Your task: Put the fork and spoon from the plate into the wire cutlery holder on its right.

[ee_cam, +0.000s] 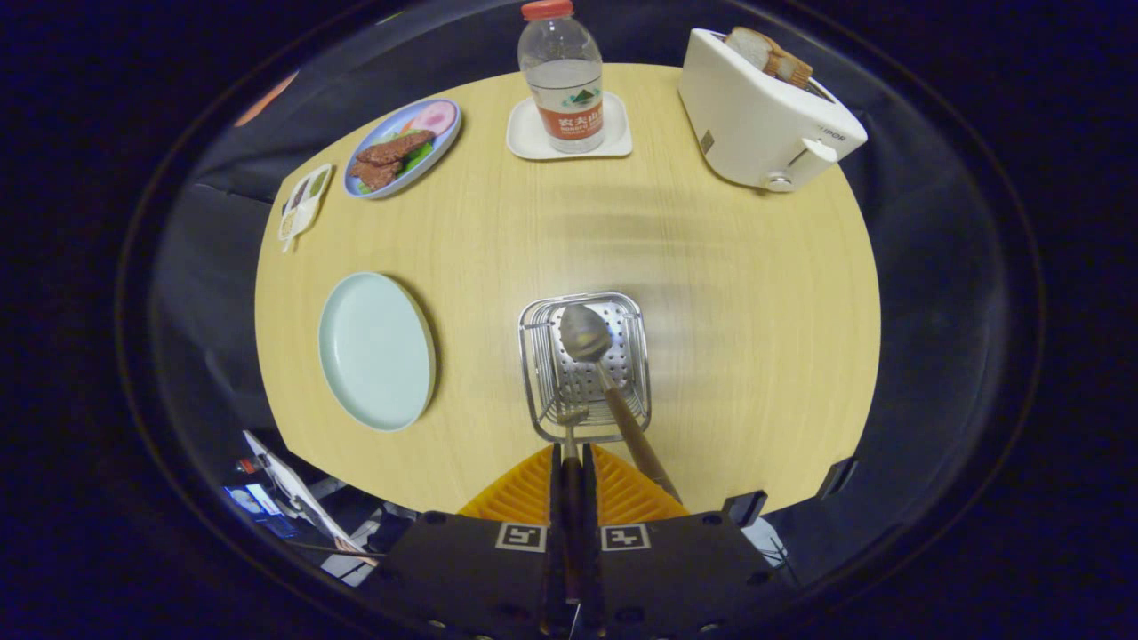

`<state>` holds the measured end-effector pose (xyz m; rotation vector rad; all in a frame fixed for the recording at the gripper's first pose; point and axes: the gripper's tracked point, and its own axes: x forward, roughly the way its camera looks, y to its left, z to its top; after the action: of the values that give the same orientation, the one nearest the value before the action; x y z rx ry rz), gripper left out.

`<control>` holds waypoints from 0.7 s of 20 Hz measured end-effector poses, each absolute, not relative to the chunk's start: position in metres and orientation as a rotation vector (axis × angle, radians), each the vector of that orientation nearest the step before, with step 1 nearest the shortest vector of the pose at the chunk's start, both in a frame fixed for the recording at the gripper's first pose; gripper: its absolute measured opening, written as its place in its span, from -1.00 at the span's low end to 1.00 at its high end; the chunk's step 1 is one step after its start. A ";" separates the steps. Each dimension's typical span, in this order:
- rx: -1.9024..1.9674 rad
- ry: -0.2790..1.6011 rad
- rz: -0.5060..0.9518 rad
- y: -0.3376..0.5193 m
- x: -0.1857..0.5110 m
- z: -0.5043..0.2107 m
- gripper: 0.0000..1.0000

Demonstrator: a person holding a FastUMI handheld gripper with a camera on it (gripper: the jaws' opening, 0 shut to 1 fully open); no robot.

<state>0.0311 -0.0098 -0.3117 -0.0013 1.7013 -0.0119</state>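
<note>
My claw (573, 462) has its two orange ribbed fingers (524, 493) pressed nearly together on the dark handle of the metal fork (572, 427), whose tines point ahead and reach just over the near rim of the square wire cutlery holder (622, 307). The metal spoon with the brown wooden handle (589, 336) already leans in that holder, bowl up toward the far side, handle slanting back past my right finger. To the left of the holder lies the round pale green plate (376, 350), bare on the light wooden table (756, 293). Beyond them stand a clear water bottle with a red cap (561, 76) on a white square coaster (526, 133), a white toaster holding bread slices (765, 111), and a blue oval dish of meat (402, 147).
</note>
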 end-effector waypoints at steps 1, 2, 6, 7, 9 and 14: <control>0.010 1.689 -0.008 -0.008 0.032 -0.313 -0.85; 0.018 1.675 -0.002 -0.006 0.035 -0.313 -0.79; 0.049 1.614 0.026 0.001 0.038 -0.309 -0.55; 0.046 1.588 0.029 0.001 0.040 -0.307 -0.44; 0.051 1.524 0.026 0.003 0.045 -0.303 -0.13; 0.054 1.356 0.002 0.008 0.052 -0.293 0.95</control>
<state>0.0519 0.0081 -0.2934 0.0544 1.3561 0.0022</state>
